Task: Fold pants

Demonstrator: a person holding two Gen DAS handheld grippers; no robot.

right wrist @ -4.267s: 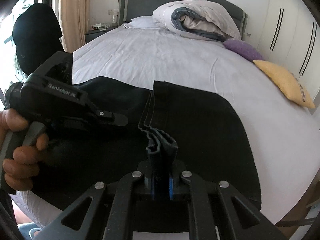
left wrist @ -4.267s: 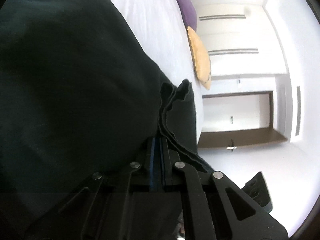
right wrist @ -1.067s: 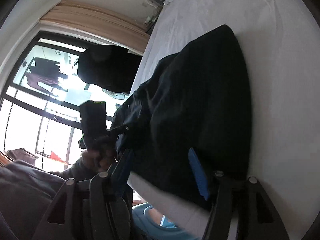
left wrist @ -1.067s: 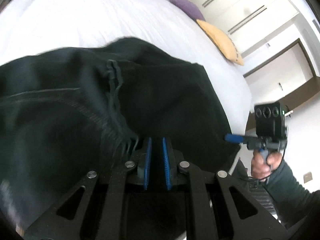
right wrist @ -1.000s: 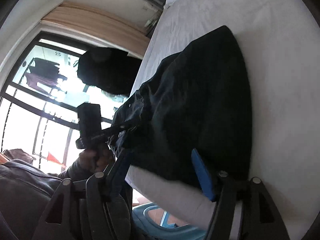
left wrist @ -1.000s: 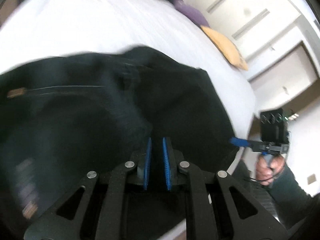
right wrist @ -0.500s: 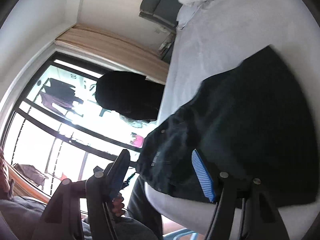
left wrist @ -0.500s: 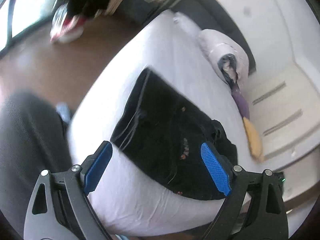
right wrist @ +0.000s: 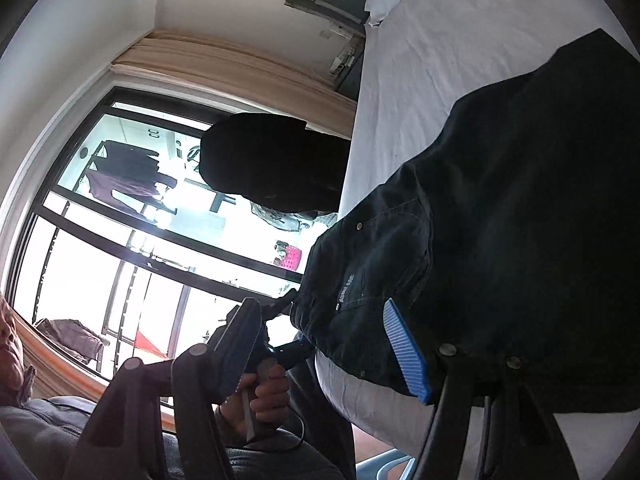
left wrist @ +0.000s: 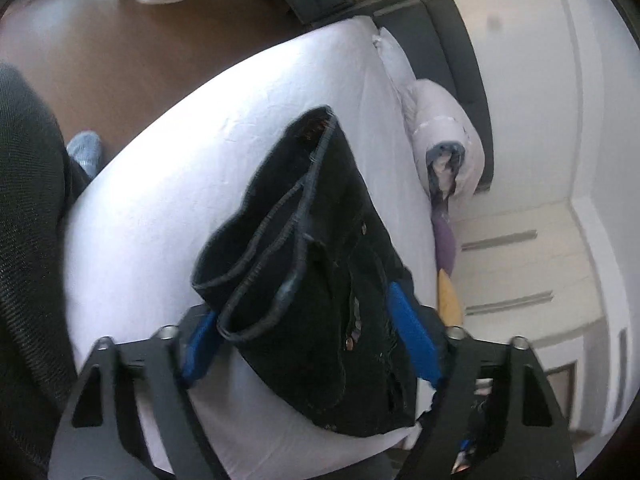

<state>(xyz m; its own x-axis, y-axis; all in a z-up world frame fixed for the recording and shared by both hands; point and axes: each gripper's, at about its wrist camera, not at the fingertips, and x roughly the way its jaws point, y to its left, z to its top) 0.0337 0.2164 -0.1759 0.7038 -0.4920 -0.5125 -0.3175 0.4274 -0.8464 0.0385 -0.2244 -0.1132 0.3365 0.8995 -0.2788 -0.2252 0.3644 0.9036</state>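
Note:
The black pants [left wrist: 320, 280] lie folded in a compact stack near the foot edge of the white bed [left wrist: 168, 160]. In the right wrist view the pants [right wrist: 500, 220] show a back pocket and a small label. My left gripper [left wrist: 308, 344] is open and empty, held above the waistband end of the stack. My right gripper [right wrist: 324, 344] is open and empty, off the bed's edge beside the pants. The left gripper also shows in the right wrist view [right wrist: 288, 308], held in a hand at the pants' corner.
A rolled duvet [left wrist: 444, 140], a purple pillow [left wrist: 444, 240] and a yellow pillow [left wrist: 448, 296] lie toward the dark headboard [left wrist: 452, 40]. A large window [right wrist: 140, 220] and brown floor [left wrist: 100, 48] flank the bed. The person sits at the bed's edge.
Both grippers held the pants' hem shut earlier. They have let go, opened wide and pulled back from the folded stack. Both views have swung round.

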